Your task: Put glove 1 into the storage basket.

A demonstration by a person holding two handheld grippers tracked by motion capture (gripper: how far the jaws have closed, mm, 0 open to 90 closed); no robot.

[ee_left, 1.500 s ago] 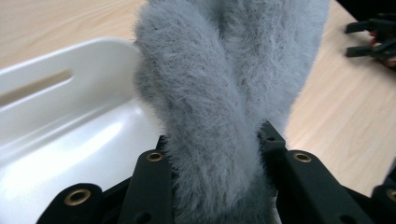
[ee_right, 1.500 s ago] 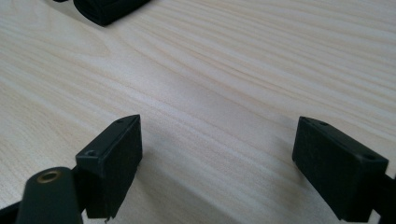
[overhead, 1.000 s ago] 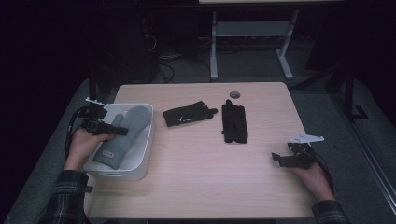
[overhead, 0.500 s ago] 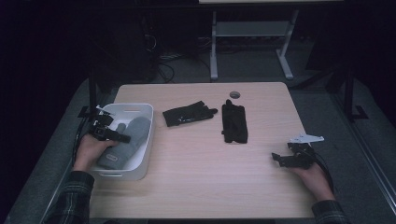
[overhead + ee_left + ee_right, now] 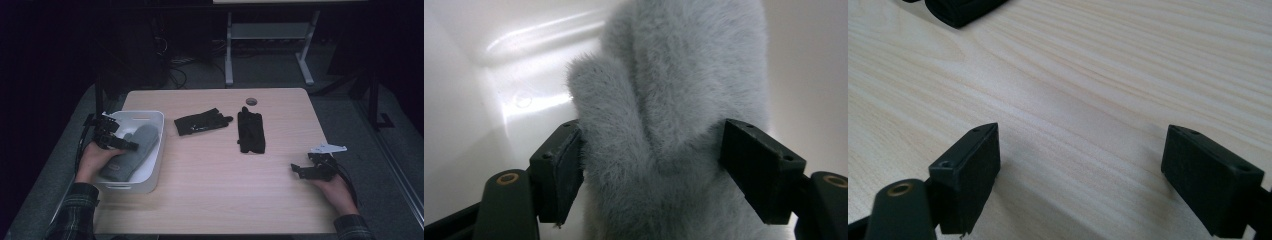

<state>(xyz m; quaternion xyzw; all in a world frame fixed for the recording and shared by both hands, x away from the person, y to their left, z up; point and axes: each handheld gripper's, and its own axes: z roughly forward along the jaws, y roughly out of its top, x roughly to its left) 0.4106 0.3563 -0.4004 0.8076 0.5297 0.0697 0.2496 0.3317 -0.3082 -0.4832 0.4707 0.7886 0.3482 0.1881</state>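
So the grey fuzzy mitten (image 5: 674, 125) is lying in the white bin (image 5: 152, 150) at the worktop's (image 5: 215, 195) left edge, looks like it's being dropped off there; the left gripper (image 5: 120, 144) has just been opening, fingers (image 5: 556, 175) wide with the mitten between them, barely brushing the fur; that hand sits on the bin's outer rim, gripper angled in. Right gripper (image 5: 300, 170) rests low at the right edge, fingers wide, nothing held; 2 black gloves (image 5: 202, 121) wait mid-worktop.

The grey mitten (image 5: 674, 125) at frame centre looks like soft, fuzzy fleece, lying in a smooth, glossy white plastic bin (image 5: 155, 150). The table (image 5: 225, 190) shows pale, matt wood grain. The 2 black gloves (image 5: 200, 121) in the upper middle look like matt cloth.
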